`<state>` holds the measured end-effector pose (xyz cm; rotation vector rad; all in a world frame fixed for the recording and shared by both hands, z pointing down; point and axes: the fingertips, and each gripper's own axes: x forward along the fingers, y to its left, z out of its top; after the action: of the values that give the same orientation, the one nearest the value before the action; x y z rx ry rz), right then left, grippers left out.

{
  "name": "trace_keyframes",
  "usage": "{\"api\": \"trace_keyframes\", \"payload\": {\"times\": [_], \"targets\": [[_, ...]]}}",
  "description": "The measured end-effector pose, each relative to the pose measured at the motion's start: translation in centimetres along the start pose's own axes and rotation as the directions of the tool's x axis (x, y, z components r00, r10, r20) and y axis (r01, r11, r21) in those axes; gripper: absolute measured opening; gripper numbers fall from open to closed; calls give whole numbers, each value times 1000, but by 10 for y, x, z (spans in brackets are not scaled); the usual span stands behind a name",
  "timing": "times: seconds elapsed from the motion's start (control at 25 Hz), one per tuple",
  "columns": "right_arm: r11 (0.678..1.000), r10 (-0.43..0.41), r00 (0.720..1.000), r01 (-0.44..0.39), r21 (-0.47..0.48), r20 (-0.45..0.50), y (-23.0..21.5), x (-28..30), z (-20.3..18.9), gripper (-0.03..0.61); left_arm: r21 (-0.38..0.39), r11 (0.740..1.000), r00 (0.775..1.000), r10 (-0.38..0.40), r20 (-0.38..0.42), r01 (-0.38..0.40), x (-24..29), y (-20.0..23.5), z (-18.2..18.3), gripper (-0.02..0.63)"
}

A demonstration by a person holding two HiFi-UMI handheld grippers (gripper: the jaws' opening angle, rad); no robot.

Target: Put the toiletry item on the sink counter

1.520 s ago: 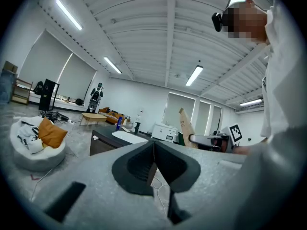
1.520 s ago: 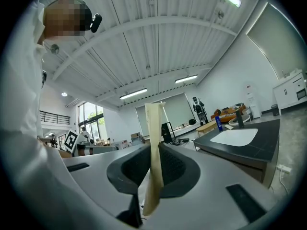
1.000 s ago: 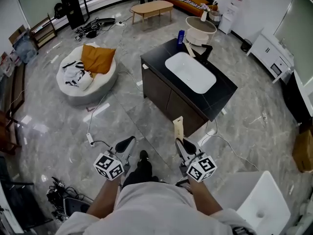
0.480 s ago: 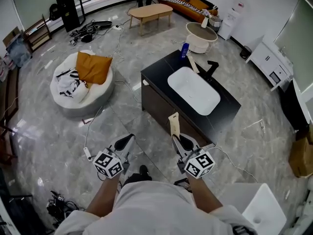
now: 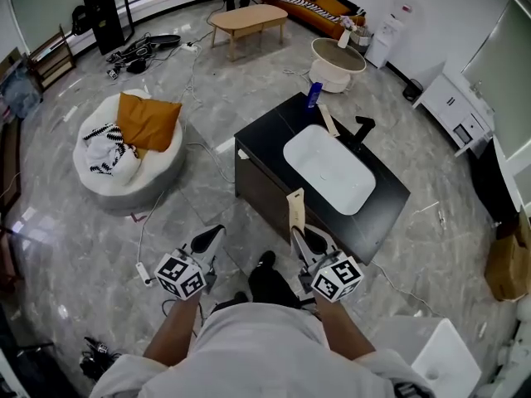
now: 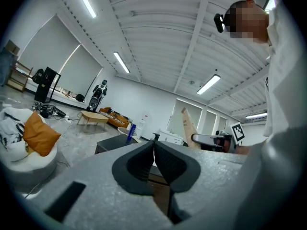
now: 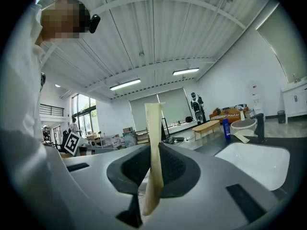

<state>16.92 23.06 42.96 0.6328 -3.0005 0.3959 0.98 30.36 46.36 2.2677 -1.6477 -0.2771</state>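
A flat cream tube, the toiletry item (image 5: 296,210) (image 7: 153,152), stands upright out of my right gripper (image 5: 309,240) (image 7: 154,169), which is shut on it. The tube also shows from the side in the left gripper view (image 6: 189,128). It hangs just short of the near edge of the black sink counter (image 5: 265,143) (image 7: 288,145) with its white basin (image 5: 328,168) (image 7: 252,161). My left gripper (image 5: 207,243) (image 6: 153,162) is shut with nothing in it, to the left over the floor.
On the counter's far end stand a blue bottle (image 5: 314,94) (image 7: 226,128), a similar cream tube (image 5: 329,122) and a black faucet (image 5: 361,130). A white beanbag with an orange cushion (image 5: 147,121) lies left; a white round tub (image 5: 338,62) sits behind the counter. Cables cross the floor.
I have stepped closer to the counter; both grippers moved forward with me. The tube stays in the right gripper.
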Motion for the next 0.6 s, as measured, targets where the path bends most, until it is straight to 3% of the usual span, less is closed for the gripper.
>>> {"api": "trace_keyframes", "payload": {"times": [0.24,0.6], "targets": [[1000,-16,1000,16,9,2,-53,49,5,43,9,1000,1000,5,-7,-5,51,46,13,18],[1000,9,999,-9,0,33,-148,153,56,43,36,999,1000,11,-24,-10,166,120,64,18]]}}
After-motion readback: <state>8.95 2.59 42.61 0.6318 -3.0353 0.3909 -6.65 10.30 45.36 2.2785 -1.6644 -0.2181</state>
